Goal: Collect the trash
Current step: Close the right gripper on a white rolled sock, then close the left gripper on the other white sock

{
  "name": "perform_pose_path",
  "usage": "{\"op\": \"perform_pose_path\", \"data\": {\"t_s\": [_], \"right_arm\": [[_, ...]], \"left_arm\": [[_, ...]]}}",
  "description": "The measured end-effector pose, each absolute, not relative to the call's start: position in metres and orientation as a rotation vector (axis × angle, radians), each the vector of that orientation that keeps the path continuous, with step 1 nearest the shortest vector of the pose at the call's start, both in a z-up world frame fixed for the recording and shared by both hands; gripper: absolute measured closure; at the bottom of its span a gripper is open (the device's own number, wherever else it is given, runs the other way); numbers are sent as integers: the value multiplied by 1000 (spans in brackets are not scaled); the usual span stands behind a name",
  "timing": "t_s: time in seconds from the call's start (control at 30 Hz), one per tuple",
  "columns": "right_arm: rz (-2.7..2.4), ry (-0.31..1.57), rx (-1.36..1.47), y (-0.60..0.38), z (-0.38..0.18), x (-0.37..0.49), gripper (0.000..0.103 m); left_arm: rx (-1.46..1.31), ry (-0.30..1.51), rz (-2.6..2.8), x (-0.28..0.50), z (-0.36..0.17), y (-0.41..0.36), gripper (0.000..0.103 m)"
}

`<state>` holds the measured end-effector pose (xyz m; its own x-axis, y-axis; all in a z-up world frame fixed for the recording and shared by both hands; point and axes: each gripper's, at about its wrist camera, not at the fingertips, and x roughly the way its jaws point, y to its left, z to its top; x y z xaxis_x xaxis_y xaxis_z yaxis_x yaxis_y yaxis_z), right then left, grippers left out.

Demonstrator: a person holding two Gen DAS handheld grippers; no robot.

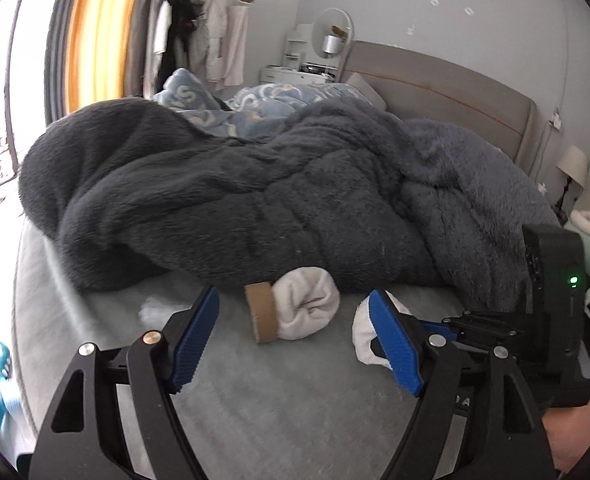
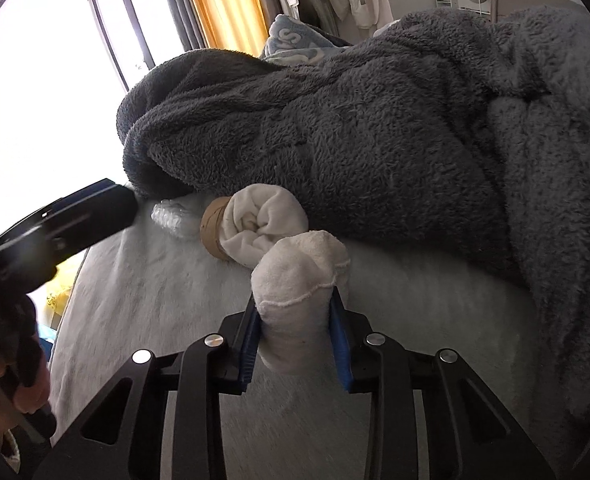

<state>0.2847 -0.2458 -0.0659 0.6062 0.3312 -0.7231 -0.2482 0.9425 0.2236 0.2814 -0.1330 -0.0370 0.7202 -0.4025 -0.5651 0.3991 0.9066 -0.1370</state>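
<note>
1. Our right gripper (image 2: 295, 332) has its blue fingers (image 2: 247, 344) clenched on a white rolled sock (image 2: 299, 292); the cloth bulges out above the pads, so the hold is on its lower half, over the pale grey bed (image 2: 143, 304).
2. Our left gripper (image 1: 295, 336) stands released, fingers (image 1: 193, 340) wide with nothing between them; it faces the second white sock roll (image 1: 307, 308) and the brown cardboard tape core (image 1: 259, 312) touching its left side, both lying on the bed at the foot of the dark grey fleece blanket (image 1: 231, 200).
3. A crumpled clear piece of plastic wrap (image 2: 171, 216) lies just beside the core, near the blanket's edge.
4. We judge the socks light, soft and squashy; a firm pinch across the middle of the roll should hold, though a loose one may let it unroll.
5. The core looks light and stiff but crushable; we would take it across its wall or rim, gently.
6. The plastic seems flimsy and slippery; a pinch on a raised fold suits it best.
</note>
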Motion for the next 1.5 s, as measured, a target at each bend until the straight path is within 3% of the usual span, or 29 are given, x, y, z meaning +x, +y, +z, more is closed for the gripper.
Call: {"op": "perform_pose_path", "data": {"t_s": [0.43, 0.63, 0.93, 1.27, 1.5], "right_arm": [[406, 878, 93, -263, -62, 267, 71], [416, 887, 108, -270, -68, 268, 71], [432, 893, 106, -265, -71, 274, 71], [417, 893, 92, -262, -70, 276, 71], [421, 876, 88, -248, -61, 272, 71]], "left_arm": [[141, 664, -582, 309, -57, -177, 33], [189, 697, -592, 330, -74, -195, 46], [275, 728, -522, 350, -92, -201, 47], [289, 727, -490, 352, -94, -195, 77], [146, 723, -511, 346, -75, -174, 81]]}}
